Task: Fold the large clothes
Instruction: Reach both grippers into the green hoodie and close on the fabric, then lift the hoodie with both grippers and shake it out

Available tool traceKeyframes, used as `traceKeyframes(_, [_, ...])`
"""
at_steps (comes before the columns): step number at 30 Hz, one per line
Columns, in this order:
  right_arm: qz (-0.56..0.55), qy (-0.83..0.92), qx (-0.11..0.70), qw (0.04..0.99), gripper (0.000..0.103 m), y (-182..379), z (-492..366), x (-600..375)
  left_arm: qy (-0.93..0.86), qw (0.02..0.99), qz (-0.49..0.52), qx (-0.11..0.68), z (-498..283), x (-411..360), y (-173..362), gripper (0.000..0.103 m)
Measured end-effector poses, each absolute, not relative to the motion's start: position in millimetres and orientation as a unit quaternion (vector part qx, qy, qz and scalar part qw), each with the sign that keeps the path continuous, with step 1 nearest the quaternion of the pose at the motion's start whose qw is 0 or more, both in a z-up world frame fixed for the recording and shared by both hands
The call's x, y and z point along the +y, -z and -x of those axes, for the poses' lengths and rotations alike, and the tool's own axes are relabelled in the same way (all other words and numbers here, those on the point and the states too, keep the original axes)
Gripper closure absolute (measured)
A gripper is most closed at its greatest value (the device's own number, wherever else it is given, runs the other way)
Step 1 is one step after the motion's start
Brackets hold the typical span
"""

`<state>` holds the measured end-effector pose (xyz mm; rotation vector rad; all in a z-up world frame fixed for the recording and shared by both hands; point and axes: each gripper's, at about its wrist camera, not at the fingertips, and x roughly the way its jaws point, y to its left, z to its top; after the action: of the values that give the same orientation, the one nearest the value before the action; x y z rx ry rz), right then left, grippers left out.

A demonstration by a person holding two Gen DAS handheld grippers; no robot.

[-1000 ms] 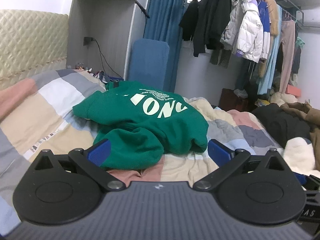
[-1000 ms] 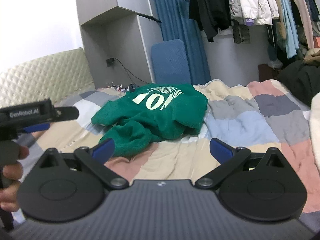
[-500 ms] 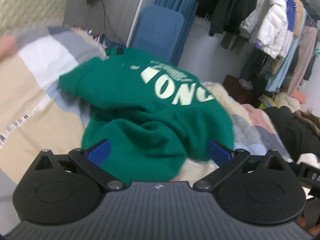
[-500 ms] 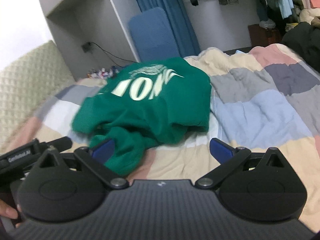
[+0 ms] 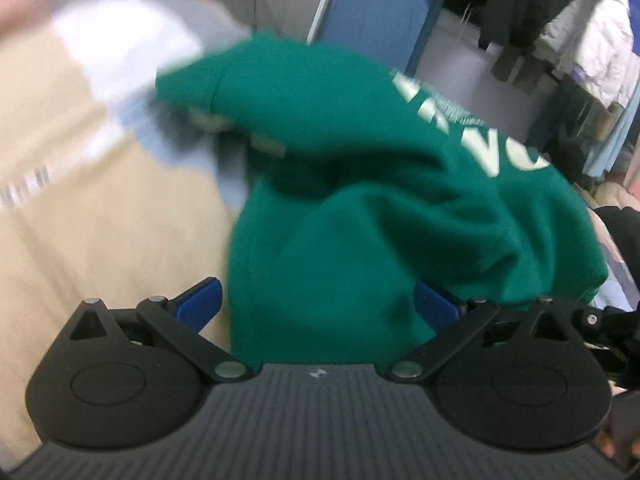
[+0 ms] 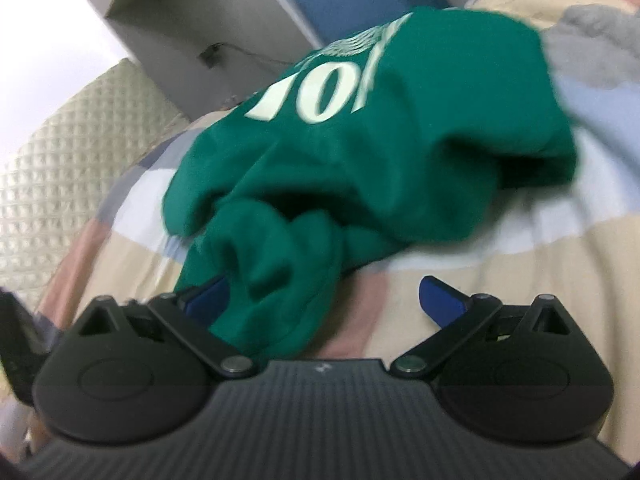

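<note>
Green sweatshirt (image 5: 360, 208) bunched between spread left fingers (image 5: 198, 304) (blurred).

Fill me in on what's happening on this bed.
A person holds a gripper in each hand over a crumpled green sweatshirt lying in a heap on a patchwork quilt. Both the left gripper and the right gripper are open, close to the near edge of the cloth, which sits between the left one's fingers. Nothing is grasped yet, and no fold has been made.
</note>
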<state>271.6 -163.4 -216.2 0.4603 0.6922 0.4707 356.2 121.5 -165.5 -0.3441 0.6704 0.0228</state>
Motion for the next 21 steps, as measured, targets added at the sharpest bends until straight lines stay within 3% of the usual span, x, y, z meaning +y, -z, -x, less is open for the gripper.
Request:
traceKeyframes(3, [-0.199, -0.256, 0.341, 0.883, 0.017, 222.9, -277.4, -144.9, -0.002, 0.927, 0.192, 0.321, -360.2, 127.8, 178.4, 0.003])
traceKeyframes(6, [-0.209, -0.271, 0.345, 0.874, 0.033, 228.4, -281.7, -136.3, 0.029, 0.936, 0.183, 0.299, -364.9, 121.9, 179.9, 0.014])
traceKeyframes(8, [-0.19, -0.275, 0.355, 0.873, 0.062, 227.3, -282.0, -132.2, 0.029, 0.932, 0.192, 0.305, -368.1, 120.2, 184.9, 0.031])
traceKeyframes(11, [-0.184, -0.277, 0.345, 0.878, 0.083, 219.5, -280.0, -134.4, 0.03, 0.933, 0.183, 0.309, -371.8, 112.4, 183.4, 0.051])
traceKeyframes(12, [-0.181, -0.278, 0.339, 0.881, 0.086, 214.0, -277.2, -137.1, 0.036, 0.935, 0.183, 0.303, -372.3, 112.5, 184.0, 0.055])
traceKeyframes(14, [-0.184, -0.278, 0.33, 0.883, 0.093, 206.4, -273.4, -143.8, 0.039, 0.93, 0.199, 0.306, -369.4, 112.7, 181.1, 0.073])
traceKeyframes(16, [-0.184, -0.281, 0.315, 0.888, 0.094, 197.9, -267.2, -152.8, 0.056, 0.925, 0.227, 0.3, -363.8, 113.4, 175.1, 0.082])
traceKeyframes(21, [-0.152, -0.29, 0.291, 0.899, 0.095, 167.6, -237.0, -162.6, 0.1, 0.924, 0.254, 0.269, -331.7, 95.2, 144.0, 0.087])
